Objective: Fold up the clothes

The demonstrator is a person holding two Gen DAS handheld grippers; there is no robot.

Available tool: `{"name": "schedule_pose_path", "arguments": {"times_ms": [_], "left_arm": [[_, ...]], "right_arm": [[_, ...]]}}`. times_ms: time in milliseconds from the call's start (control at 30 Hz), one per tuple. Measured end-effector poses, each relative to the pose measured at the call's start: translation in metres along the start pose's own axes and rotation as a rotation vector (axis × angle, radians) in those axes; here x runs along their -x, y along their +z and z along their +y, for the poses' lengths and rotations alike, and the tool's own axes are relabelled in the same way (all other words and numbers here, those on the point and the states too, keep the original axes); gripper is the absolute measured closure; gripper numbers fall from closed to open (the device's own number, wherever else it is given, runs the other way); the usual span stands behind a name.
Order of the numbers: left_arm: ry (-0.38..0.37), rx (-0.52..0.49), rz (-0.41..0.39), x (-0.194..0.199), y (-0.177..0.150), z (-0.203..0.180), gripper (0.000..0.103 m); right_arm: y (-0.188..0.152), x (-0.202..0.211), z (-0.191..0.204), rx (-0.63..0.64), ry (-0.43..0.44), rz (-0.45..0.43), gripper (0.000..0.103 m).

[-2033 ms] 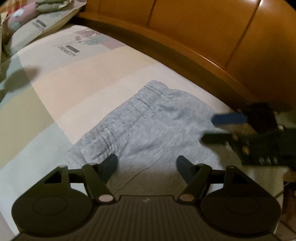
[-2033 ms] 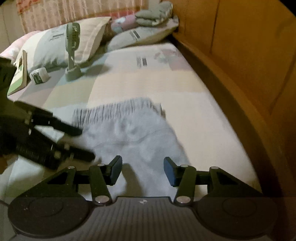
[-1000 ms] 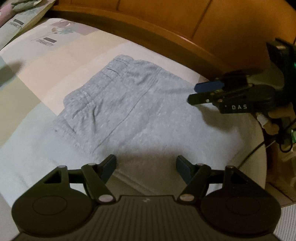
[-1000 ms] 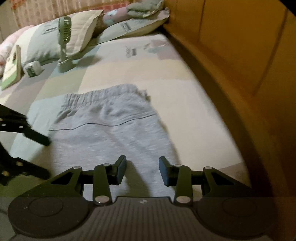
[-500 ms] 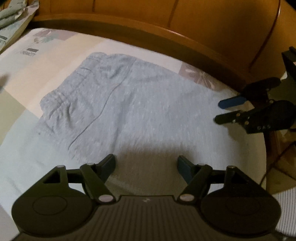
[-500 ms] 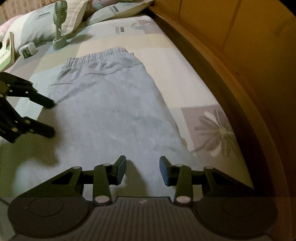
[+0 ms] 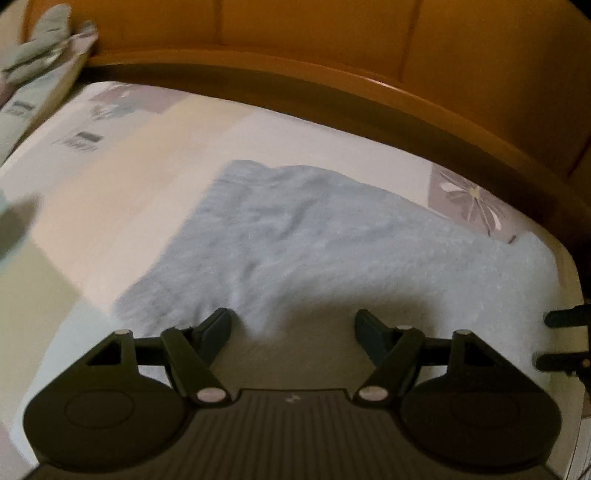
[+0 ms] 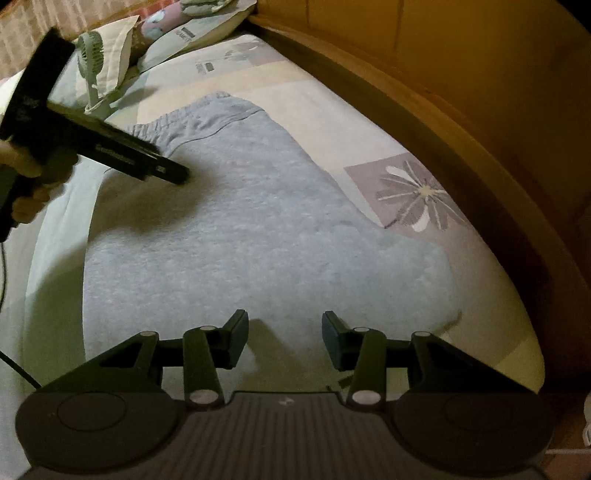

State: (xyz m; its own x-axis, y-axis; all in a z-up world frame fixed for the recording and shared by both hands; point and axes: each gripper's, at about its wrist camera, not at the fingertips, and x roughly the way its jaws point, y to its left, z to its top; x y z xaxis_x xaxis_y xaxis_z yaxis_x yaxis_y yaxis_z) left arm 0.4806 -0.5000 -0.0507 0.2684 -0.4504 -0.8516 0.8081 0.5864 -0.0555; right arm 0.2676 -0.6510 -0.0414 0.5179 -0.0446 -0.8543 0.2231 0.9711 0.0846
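Grey sweatpants (image 8: 240,221) lie flat along the patchwork bed sheet (image 8: 314,96), their elastic waistband (image 8: 184,122) at the far end. My right gripper (image 8: 284,328) hovers over the near end of the fabric. Its jaws are opening and nothing is between them. My left gripper (image 7: 293,330) stands open above the pants (image 7: 332,236), near their left edge, with nothing between its fingers. In the right wrist view the left gripper (image 8: 173,173) reaches in from the upper left, held by a hand (image 8: 26,173). The right gripper's fingers (image 7: 565,317) show at the right edge of the left wrist view.
A wooden bed frame (image 8: 461,122) curves along the right side of the mattress. Pillows (image 8: 207,33) and a small green fan (image 8: 90,55) sit at the head end. A flower patch (image 8: 417,195) marks the sheet beside the pants. A black cable (image 8: 14,365) hangs at the left.
Both grippers have drawn back along the pants, away from the waistband toward the near end. The right jaws have widened a little. The pants lie as before.
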Motion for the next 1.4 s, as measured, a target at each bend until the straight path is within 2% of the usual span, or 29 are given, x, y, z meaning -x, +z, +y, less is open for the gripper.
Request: {"name": "schedule_pose_path", "arguments": {"times_ms": [100, 167, 300, 367, 533, 667, 767, 900, 1133, 1233, 1300, 1400], "left_arm": [[-0.023, -0.036, -0.020, 0.021, -0.007, -0.008, 0.029], [-0.070, -0.075, -0.026, 0.027, -0.010, -0.022, 0.029], [-0.143, -0.079, 0.024, 0.021, -0.025, -0.044, 0.028], [-0.122, -0.055, 0.055, 0.018, -0.040, -0.045, 0.028], [-0.084, -0.016, 0.036, 0.037, -0.050, -0.040, 0.028], [-0.092, -0.088, -0.031, 0.042, -0.041, -0.052, 0.027], [-0.108, -0.112, -0.020, 0.032, -0.042, -0.059, 0.027], [-0.045, -0.220, -0.017, 0.034, -0.066, -0.072, 0.027], [-0.084, -0.370, -0.087, 0.059, -0.090, -0.103, 0.027], [-0.110, -0.373, -0.069, 0.056, -0.105, -0.117, 0.026], [-0.085, -0.370, -0.052, 0.053, -0.119, -0.122, 0.026], [-0.075, -0.295, -0.057, 0.065, -0.129, -0.122, 0.026]], "right_arm": [[-0.003, 0.001, -0.006, -0.015, -0.015, -0.014, 0.053], [-0.002, 0.001, -0.009, -0.025, -0.021, -0.021, 0.053], [0.000, 0.000, -0.010, -0.029, -0.018, -0.022, 0.052], [0.000, 0.000, -0.010, -0.023, -0.015, -0.017, 0.051], [-0.005, 0.000, -0.010, -0.004, -0.023, 0.004, 0.050], [-0.007, 0.001, -0.005, 0.011, -0.026, 0.007, 0.050], [-0.006, 0.001, 0.001, 0.027, -0.023, 0.006, 0.050], [-0.007, 0.005, 0.008, 0.052, -0.020, 0.010, 0.049], [-0.022, 0.013, 0.014, 0.084, -0.016, 0.043, 0.047], [-0.025, 0.021, 0.019, 0.110, 0.002, 0.054, 0.047], [-0.027, 0.026, 0.023, 0.137, 0.005, 0.056, 0.046], [-0.031, 0.036, 0.027, 0.171, 0.005, 0.063, 0.046]]}}
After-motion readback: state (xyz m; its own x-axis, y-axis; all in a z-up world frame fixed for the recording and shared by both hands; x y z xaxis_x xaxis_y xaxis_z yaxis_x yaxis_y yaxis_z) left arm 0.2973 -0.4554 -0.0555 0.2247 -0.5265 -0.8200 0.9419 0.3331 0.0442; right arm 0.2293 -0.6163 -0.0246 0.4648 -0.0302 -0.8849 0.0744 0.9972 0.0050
